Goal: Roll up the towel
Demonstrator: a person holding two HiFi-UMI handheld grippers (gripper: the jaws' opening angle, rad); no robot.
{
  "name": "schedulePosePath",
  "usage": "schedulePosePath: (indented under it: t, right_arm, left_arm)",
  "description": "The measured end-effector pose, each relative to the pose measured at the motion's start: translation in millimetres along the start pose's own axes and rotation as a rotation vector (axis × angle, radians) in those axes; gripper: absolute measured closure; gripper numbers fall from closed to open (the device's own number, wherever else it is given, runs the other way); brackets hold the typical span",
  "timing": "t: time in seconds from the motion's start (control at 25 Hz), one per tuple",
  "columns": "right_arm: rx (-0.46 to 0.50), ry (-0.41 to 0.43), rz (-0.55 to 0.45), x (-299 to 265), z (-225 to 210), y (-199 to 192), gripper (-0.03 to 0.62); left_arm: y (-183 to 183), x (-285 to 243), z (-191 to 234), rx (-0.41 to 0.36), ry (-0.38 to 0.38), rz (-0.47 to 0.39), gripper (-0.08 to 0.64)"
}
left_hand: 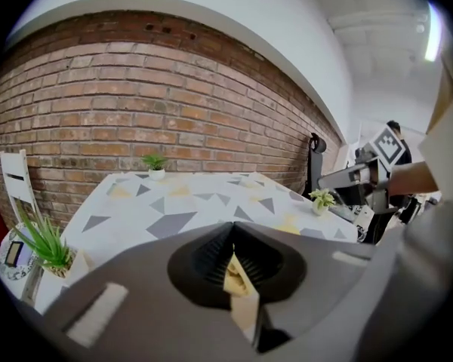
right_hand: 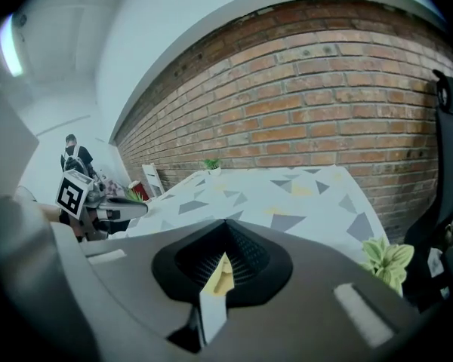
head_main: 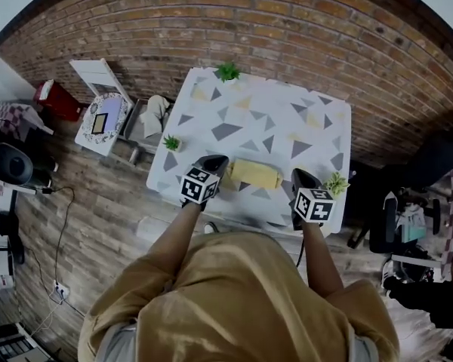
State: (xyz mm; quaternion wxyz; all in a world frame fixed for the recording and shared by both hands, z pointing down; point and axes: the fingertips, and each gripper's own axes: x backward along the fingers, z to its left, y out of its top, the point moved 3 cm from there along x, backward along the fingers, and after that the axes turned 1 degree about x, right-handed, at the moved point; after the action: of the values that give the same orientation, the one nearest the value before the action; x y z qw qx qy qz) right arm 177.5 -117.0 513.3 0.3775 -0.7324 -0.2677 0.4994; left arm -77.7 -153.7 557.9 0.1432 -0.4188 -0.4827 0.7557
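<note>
The worktop (head_main: 287,119) carries the towel (head_main: 253,174) at its near edge, bunched between your tools. Your left hand-held gripper (head_main: 216,163) and right hand-held gripper (head_main: 302,178) are each clamped on a thin pinch of cloth. Pull unevenly and one pinch may slip, loosening the roll.

Camera layout: one overhead, two jaw-mounted.
Head view: from high above the person, facing steeply down, covering the whole surface (head_main: 287,96) and the brick wall (head_main: 249,21). Left gripper view and right gripper view: low, close behind own jaws, facing across the surface toward the wall. Shared by all three: surface, wall, far-edge potted plant (head_main: 228,72). Right gripper (left_hand: 325,181) at the left gripper view's right edge; left gripper (right_hand: 132,210) at the right gripper view's left edge.
</note>
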Motion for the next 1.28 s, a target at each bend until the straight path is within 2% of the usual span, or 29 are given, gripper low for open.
schedulePosePath:
  t: [0.28, 0.6, 0.76, 0.96, 1.28]
  right_arm:
    - [0.061, 0.056, -0.069, 14.0, 2.2, 33.2, 0.589]
    - [0.133, 0.116, -0.139, 45.0, 12.5, 62.2, 0.589]
    - [0.15, 0.078, -0.208, 58.5, 6.6, 87.7, 0.589]
    - [0.19, 0.01, -0.313, 91.3, -5.8, 125.2, 0.588]
    - [0.184, -0.074, -0.389, 139.4, -15.0, 144.6, 0.588]
  left_arm:
    - [35.2, 20.7, -4.9, -0.07, 0.037, -0.08, 0.497]
    - [84.4, 72.4, -3.8, -0.102, 0.122, -0.23, 0.497]
    - [100.4, 100.9, 1.4, -0.123, 0.171, -0.28, 0.497]
    - [112.9, 139.5, 10.3, -0.11, 0.242, -0.36, 0.497]
    - [143.8, 193.7, 11.1, -0.17, 0.302, -0.471, 0.497]
